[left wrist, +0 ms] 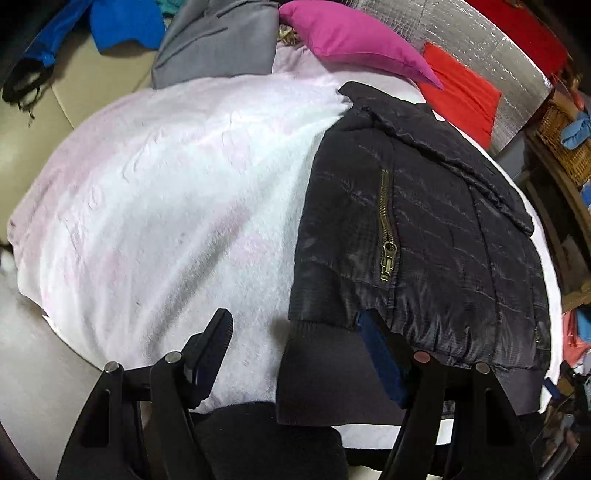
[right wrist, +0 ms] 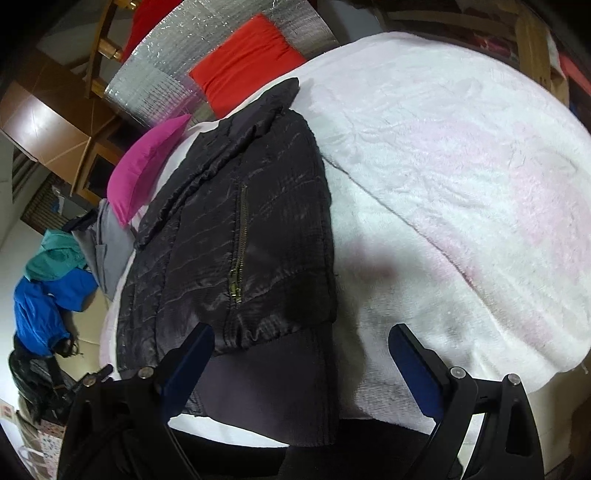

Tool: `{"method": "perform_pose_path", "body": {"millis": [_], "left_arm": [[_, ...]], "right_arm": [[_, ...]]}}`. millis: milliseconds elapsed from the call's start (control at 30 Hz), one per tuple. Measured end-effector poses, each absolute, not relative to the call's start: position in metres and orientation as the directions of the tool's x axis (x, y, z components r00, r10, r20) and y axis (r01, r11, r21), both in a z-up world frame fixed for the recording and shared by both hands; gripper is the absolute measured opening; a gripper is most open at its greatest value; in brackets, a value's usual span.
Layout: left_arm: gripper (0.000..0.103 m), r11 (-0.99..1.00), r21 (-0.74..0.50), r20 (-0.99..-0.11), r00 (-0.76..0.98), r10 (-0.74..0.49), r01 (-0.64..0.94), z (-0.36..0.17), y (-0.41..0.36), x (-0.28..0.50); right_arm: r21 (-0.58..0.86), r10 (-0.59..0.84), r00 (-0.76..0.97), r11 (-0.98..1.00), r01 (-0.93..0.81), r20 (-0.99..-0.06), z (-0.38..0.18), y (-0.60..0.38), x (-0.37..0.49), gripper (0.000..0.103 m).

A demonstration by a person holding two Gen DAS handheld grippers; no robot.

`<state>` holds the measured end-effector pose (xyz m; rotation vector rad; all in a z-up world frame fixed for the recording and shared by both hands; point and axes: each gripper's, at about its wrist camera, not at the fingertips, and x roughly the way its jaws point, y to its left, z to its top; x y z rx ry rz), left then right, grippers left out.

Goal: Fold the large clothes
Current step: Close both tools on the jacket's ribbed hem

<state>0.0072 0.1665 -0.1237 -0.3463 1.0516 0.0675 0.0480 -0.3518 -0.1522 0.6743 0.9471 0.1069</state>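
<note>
Open left claw (left wrist: 295,354) over jacket hem (left wrist: 317,373)

We are in a lived-in room of a home, likely a bedroom or sitting room. A fluffy white-pink blanket (left wrist: 166,192) covers the broad soft surface below us. At twelve o'clock in the left wrist view lie a magenta pillow (left wrist: 347,40) and a folded grey garment (left wrist: 218,40); at eleven o'clock a blue jacket (left wrist: 122,24) sprawls over a beige cushion (left wrist: 92,81). At one o'clock silver foil insulation (left wrist: 480,40) lines the wall with a red cloth (left wrist: 465,92) against it. At three o'clock a wicker basket (left wrist: 565,147) sits on wooden shelving (left wrist: 569,206). In the right wrist view a wooden cabinet (right wrist: 48,125) stands at ten o'clock.
</note>
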Motion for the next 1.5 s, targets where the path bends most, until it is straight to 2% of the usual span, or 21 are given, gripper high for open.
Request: {"method": "perform_pose_path", "body": {"millis": [433,500,567,667,1000,1133,1367,1433,1467,1500], "left_arm": [[0.073,0.953,-0.237,-0.878,0.461,-0.127,-0.189,-0.137,0.161,0.013],[0.073,0.957,-0.226,-0.884,0.452,-0.121,-0.184,-0.14,0.159,0.015],[0.073,0.957,-0.228,-0.886,0.446,-0.127,-0.181,-0.143,0.158,0.016],[0.073,0.956,-0.236,-0.888,0.438,-0.14,-0.173,-0.147,0.155,0.019],[0.073,0.963,-0.205,-0.896,0.429,-0.112,-0.176,-0.155,0.15,0.023],[0.073,0.965,-0.198,-0.894,0.436,-0.105,-0.173,-0.155,0.148,0.021],[0.073,0.966,-0.192,-0.901,0.421,-0.104,-0.173,-0.159,0.147,0.024],[0.066,0.969,-0.187,-0.899,0.426,-0.103,-0.161,-0.159,0.145,0.025],[0.05,0.97,-0.189,-0.896,0.431,-0.107,-0.151,-0.159,0.143,0.025],[0.039,0.971,-0.195,-0.894,0.432,-0.118,-0.138,-0.159,0.141,0.025]], "right_arm": [[0.65,0.47,0.558,0.74,0.174,-0.684,-0.171,-0.341,0.058,0.094],[0.657,0.478,0.557,0.735,0.169,-0.679,-0.172,-0.34,0.058,0.09],[0.667,0.495,0.552,0.728,0.16,-0.671,-0.172,-0.338,0.058,0.072],[0.641,0.478,0.535,0.749,0.166,-0.697,-0.174,-0.338,0.058,0.056],[0.611,0.474,0.508,0.779,0.139,-0.719,-0.174,-0.332,0.063,0.056],[0.604,0.466,0.507,0.784,0.142,-0.725,-0.173,-0.335,0.06,0.047],[0.585,0.466,0.471,0.799,0.139,-0.749,-0.18,-0.331,0.065,0.048],[0.576,0.466,0.46,0.807,0.131,-0.756,-0.181,-0.33,0.067,0.047],[0.574,0.464,0.457,0.808,0.133,-0.759,-0.181,-0.33,0.068,0.043],[0.566,0.459,0.451,0.813,0.134,-0.765,-0.182,-0.33,0.068,0.039]]}}
